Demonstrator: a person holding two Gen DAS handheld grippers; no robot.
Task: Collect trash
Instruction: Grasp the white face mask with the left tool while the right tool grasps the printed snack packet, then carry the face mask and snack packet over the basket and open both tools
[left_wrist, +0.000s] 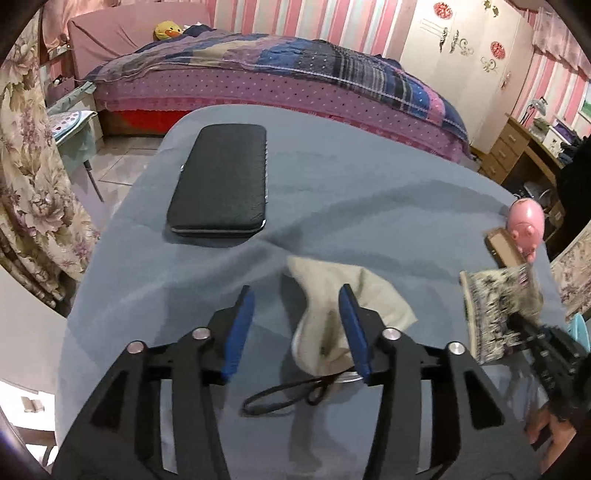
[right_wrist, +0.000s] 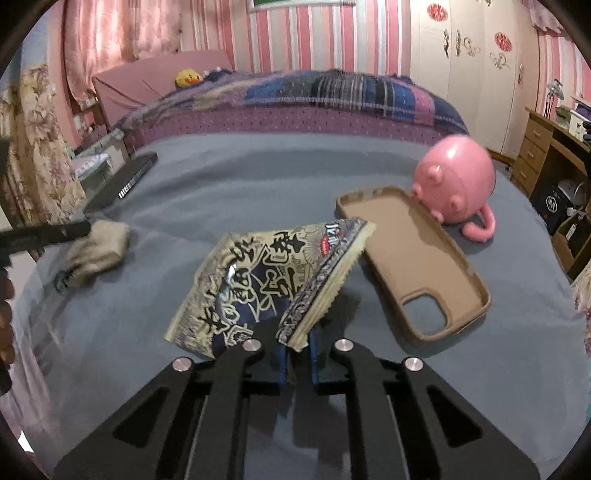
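Your right gripper (right_wrist: 295, 343) is pinching the snack wrapper (right_wrist: 258, 284) at its corner. Your left gripper (left_wrist: 295, 325) is hanging half open — empty — over the crumpled tissue (left_wrist: 332, 317).

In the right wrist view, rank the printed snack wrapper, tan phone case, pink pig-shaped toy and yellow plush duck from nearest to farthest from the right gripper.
1. Printed snack wrapper: clamped in the right gripper, centre.
2. Tan phone case: lying open side up, just right of the wrapper.
3. Pink pig-shaped toy: behind the case, right.
4. Yellow plush duck: on the bed, far left background.
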